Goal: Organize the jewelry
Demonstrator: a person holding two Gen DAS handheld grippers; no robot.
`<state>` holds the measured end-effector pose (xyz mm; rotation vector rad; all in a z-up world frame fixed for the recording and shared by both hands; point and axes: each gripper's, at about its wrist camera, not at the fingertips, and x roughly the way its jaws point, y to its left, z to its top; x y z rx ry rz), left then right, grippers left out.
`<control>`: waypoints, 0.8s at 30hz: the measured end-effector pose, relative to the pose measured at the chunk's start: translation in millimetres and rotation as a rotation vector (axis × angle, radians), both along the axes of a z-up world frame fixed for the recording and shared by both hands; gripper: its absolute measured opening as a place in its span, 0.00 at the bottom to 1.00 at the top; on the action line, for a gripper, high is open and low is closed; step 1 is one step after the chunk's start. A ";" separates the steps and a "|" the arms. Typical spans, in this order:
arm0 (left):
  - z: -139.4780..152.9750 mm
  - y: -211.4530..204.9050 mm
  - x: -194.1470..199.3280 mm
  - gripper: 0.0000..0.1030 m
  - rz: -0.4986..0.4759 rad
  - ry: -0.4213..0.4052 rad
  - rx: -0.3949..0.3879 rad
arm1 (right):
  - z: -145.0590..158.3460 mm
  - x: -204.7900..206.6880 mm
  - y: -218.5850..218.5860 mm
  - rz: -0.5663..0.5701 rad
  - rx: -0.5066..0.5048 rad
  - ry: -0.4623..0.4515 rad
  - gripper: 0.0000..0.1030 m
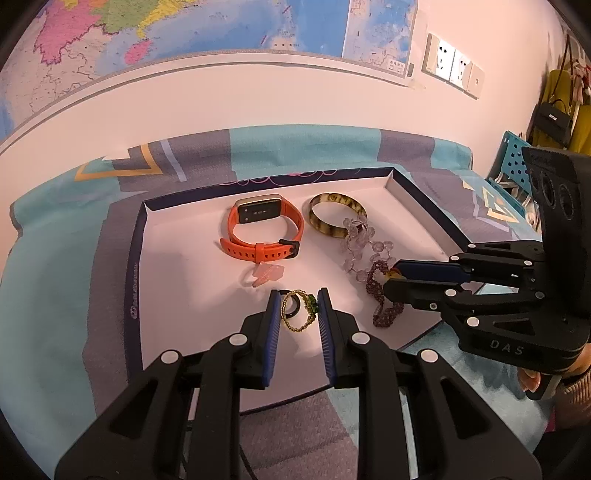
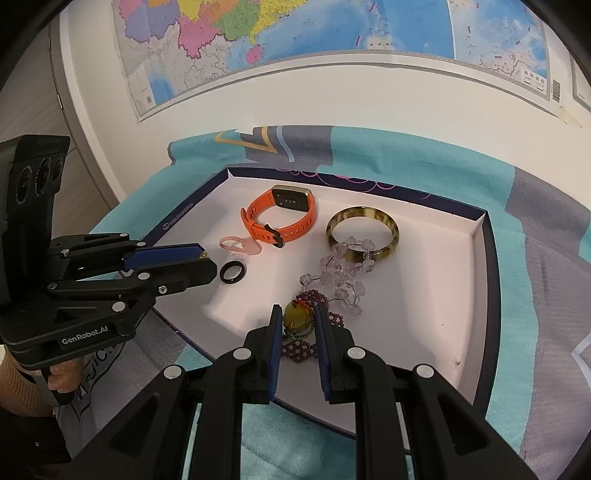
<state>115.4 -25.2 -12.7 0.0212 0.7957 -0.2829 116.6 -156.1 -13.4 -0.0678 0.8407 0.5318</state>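
A white-lined box lid [image 1: 177,266] [image 2: 436,295] holds jewelry. My left gripper [image 1: 297,297] [image 2: 207,264] is shut on a gold-and-green beaded ring [image 1: 299,314], above a black ring [image 1: 290,304] [image 2: 232,272]. My right gripper [image 2: 295,314] [image 1: 389,282] is shut on a yellow bead pendant [image 2: 295,319] on a dark purple beaded bracelet [image 2: 299,349] [image 1: 384,310]. An orange smartwatch [image 1: 264,229] [image 2: 282,216], a tortoise bangle [image 1: 336,216] [image 2: 364,232], a clear crystal bracelet [image 1: 360,243] [image 2: 340,277] and a pink ring [image 1: 264,275] [image 2: 240,245] lie in the lid.
The lid sits on a teal and grey patterned cloth [image 1: 55,280] [image 2: 535,258] against a wall with a map [image 1: 184,29] [image 2: 295,33]. A blue pegboard [image 1: 513,162] and hanging bags [image 1: 557,114] stand at the right.
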 end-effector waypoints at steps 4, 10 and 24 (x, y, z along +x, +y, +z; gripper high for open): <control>-2.3 -0.3 2.8 0.20 0.003 0.008 0.000 | -0.4 0.3 0.7 0.001 -0.001 0.001 0.15; -6.5 -1.2 6.9 0.20 0.008 0.020 0.008 | -2.8 0.7 0.5 -0.001 -0.002 0.006 0.16; -12.1 -3.2 10.7 0.23 0.008 0.036 0.013 | -2.3 0.5 0.1 -0.018 0.000 -0.002 0.16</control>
